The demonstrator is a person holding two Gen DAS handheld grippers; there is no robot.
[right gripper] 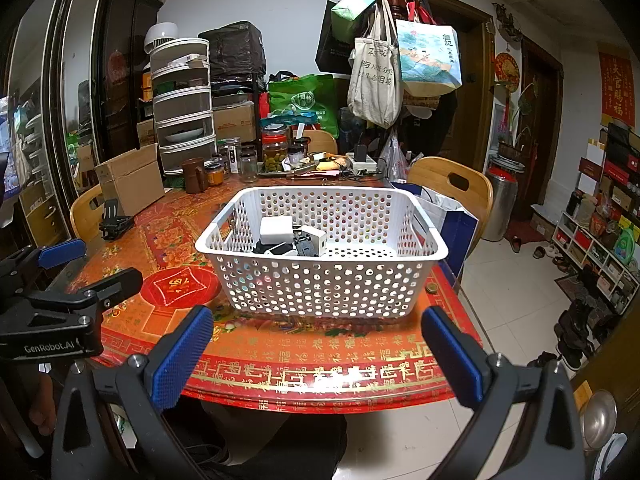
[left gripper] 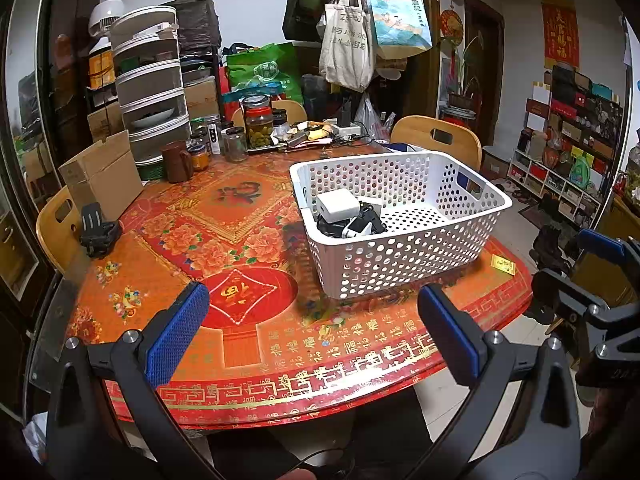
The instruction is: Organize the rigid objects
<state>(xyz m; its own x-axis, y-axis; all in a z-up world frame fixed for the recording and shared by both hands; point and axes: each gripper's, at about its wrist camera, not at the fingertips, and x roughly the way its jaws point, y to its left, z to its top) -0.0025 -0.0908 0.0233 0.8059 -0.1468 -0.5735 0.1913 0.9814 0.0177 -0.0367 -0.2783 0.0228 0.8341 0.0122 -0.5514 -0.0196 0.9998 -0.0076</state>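
1. The left gripper [left gripper: 312,332] hovers over the near edge of the desk [left gripper: 256,344], its 2 blue-padded fingers [left gripper: 176,332] spread wide apart with nothing between them.
2. The right gripper [right gripper: 316,356] hangs at the same near edge, its fingers [right gripper: 182,360] likewise wide apart and empty; in the left wrist view it shows at the far right [left gripper: 592,280], off the desk's edge.
3. The white perforated basket [left gripper: 404,256] stands on the desk's right half, just beyond both grippers.
4. Inside the basket, in its left part, lies a small heap of rigid objects: a white charger cube [left gripper: 337,204] on top, a 2nd white adapter [right gripper: 313,239] beside it, and black pieces [left gripper: 332,227] beneath. The basket's right part shows bare floor.
5. A black clip-like object [left gripper: 98,230] lies on the desk's left edge, well apart from the basket, just in front of a cardboard box [left gripper: 102,176].
6. A small gold-coloured card [left gripper: 503,267] lies on the desk just right of the basket; in the right wrist view a round coin-like thing [right gripper: 431,289] sits near the basket's right corner.
7. At the desk's far side stand a brown mug [left gripper: 178,162], several glass jars [left gripper: 258,122], a tiered plastic drawer unit [left gripper: 150,84] and a white power strip [left gripper: 346,130].
8. Wooden chairs [left gripper: 438,138] ring the desk, and cloth bags [left gripper: 348,48] hang from a coat stand behind it.
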